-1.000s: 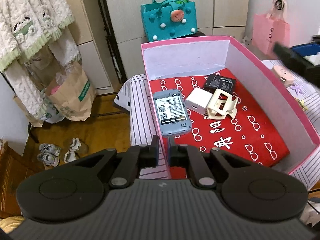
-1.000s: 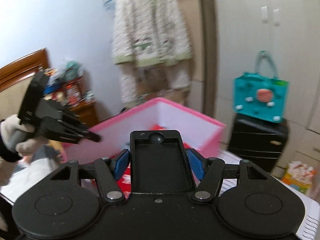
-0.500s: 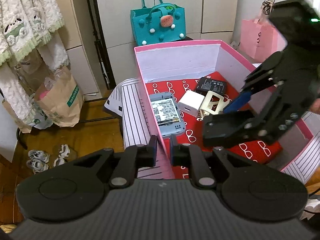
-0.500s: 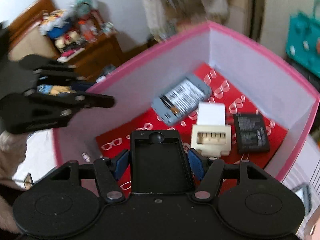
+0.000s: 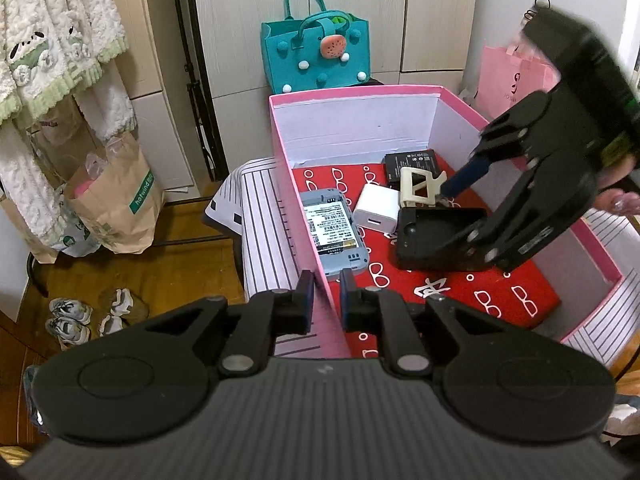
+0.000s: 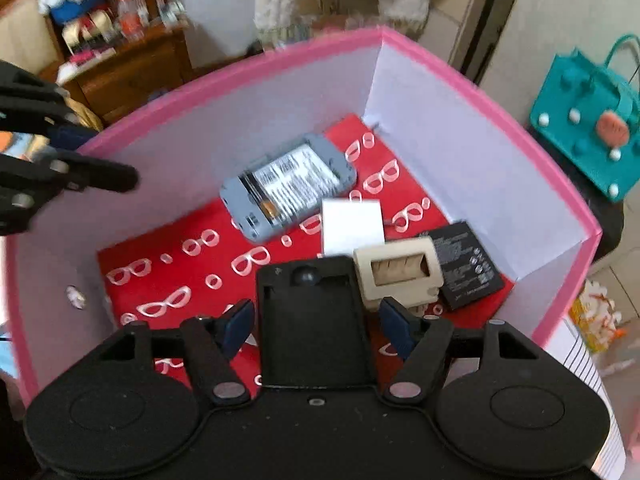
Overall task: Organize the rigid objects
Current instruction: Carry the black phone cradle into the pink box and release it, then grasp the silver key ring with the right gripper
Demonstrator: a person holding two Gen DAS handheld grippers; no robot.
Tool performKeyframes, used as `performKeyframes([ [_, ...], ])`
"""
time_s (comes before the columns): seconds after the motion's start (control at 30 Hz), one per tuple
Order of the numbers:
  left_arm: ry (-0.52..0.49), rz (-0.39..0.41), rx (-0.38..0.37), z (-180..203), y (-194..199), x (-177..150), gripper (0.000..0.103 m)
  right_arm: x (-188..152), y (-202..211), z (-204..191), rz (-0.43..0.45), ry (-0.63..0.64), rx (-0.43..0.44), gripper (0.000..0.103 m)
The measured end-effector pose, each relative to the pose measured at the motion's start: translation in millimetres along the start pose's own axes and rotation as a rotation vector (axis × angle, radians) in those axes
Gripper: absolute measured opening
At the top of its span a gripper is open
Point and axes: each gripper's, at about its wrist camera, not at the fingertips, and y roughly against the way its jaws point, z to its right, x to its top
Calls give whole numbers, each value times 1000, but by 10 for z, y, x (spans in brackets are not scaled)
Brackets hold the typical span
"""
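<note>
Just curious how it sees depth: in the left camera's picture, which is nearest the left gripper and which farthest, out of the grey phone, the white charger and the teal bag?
1. Grey phone, just ahead, inside the box's left wall.
2. White charger, mid-box, to its right.
3. Teal bag, beyond the box, by the cupboards.

- A home bedroom: fleecy robe (image 5: 60,40) hanging at ten o'clock.
- Shoes (image 5: 86,312) on wooden floor (image 5: 168,264), eight o'clock.
- Teal handbag (image 5: 316,56) by wardrobe doors (image 5: 432,12), twelve o'clock.

The box (image 5: 352,96) is edged pink with white walls; its liner (image 5: 504,288) is red, patterned with white glasses. Inside the box are seen a grey phone (image 5: 332,236), white charger (image 5: 378,210), cream holder (image 5: 418,186), and black case (image 5: 436,236).
</note>
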Motion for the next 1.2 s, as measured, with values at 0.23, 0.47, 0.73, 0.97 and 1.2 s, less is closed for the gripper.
performKeyframes([
  [0.23, -20, 11, 19, 42, 5, -27, 12, -291, 815, 163, 361, -180, -43, 79],
  [0.47, -30, 13, 27, 84, 18, -27, 12, -889, 1245, 497, 466, -367, -174, 81],
  [0.73, -15, 21, 28, 67, 19, -38, 12, -1798, 954, 698, 361, -459, -258, 73],
  [0.97, -25, 12, 46, 94, 14, -20, 12, -2127, 728, 809, 308, -466, -259, 55],
  [1.2, -19, 7, 52, 106, 5, -11, 12, -2103, 471, 984, 254, -461, -215, 44],
])
